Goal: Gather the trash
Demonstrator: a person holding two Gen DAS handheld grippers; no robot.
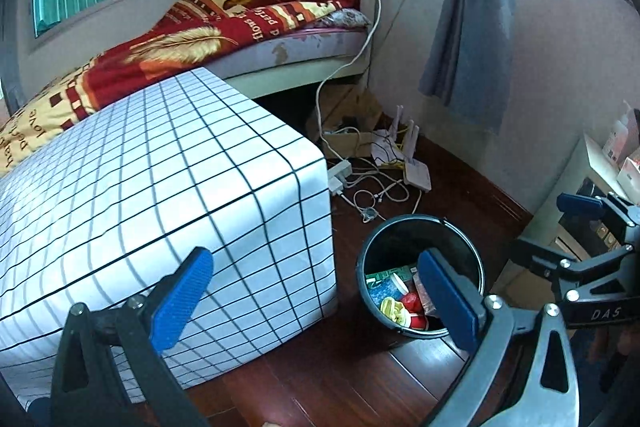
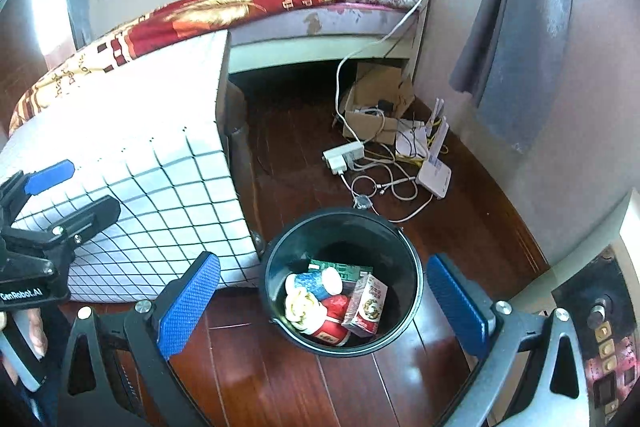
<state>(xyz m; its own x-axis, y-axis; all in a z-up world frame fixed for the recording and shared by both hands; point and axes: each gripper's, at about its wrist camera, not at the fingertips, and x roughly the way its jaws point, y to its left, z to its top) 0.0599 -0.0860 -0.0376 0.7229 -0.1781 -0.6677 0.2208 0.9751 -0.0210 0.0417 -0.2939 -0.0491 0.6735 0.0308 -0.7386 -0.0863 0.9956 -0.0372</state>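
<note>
A black bin [image 2: 344,215] stands on the dark wooden floor beside a cloth-covered table. Inside it lie a blue cup [image 2: 310,283], a red cup [image 2: 334,317], a small carton [image 2: 366,305], a crumpled yellow wrapper [image 2: 298,303] and a green card [image 2: 340,267]. My right gripper [image 2: 324,303] hovers open above the bin with nothing between its fingers. In the left wrist view the bin [image 1: 420,227] sits to the right, and my left gripper [image 1: 316,301] is open and empty, its right finger in front of the bin. The right gripper [image 1: 560,231] shows at the right edge of that view.
The table with a white checked cloth [image 1: 160,187] stands left of the bin. Behind it is a bed with a red and yellow blanket [image 1: 180,43]. A power strip [image 2: 344,155], a router [image 2: 434,177], tangled cables and a cardboard box [image 2: 376,107] lie against the wall.
</note>
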